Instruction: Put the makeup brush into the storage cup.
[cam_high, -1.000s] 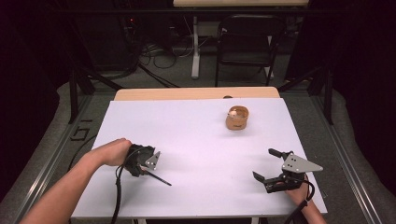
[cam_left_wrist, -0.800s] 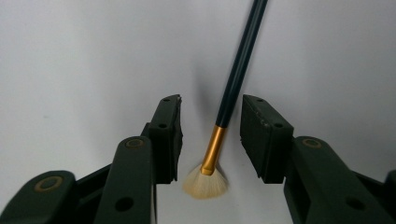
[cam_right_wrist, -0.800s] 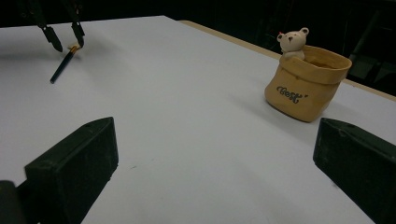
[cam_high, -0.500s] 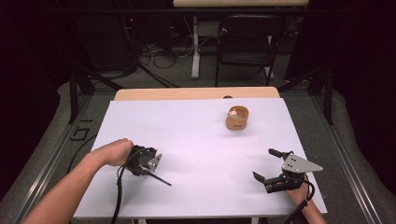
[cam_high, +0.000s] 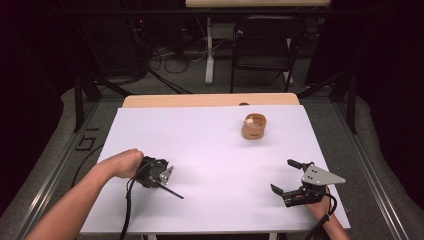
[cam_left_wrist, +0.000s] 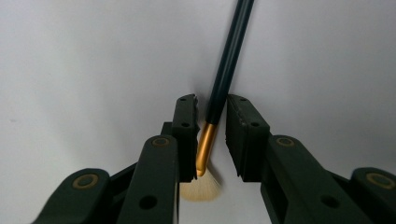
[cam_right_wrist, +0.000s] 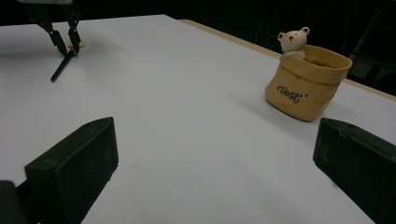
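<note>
A makeup brush (cam_left_wrist: 231, 51) with a dark handle, gold ferrule and pale bristles (cam_left_wrist: 203, 189) lies on the white table (cam_high: 210, 150). My left gripper (cam_left_wrist: 211, 100) points down over it, and its jaws have just been closing. The brush lies slanted between the pads with thin gaps still showing, so the gripper is open. From above, the left gripper (cam_high: 159, 183) is at the front left, and the brush handle (cam_high: 171, 192) sticks out to its right. My right gripper (cam_high: 282, 175) rests at the front right, wide open with nothing between its jaws (cam_right_wrist: 217, 140).
A tan fabric pouch (cam_high: 253, 127) printed with lettering stands at the back right of the table, a small bear figure (cam_right_wrist: 293, 39) on its rim. Beyond the table's wooden far edge (cam_high: 210, 100) are a chair (cam_high: 262, 45) and cables on the floor.
</note>
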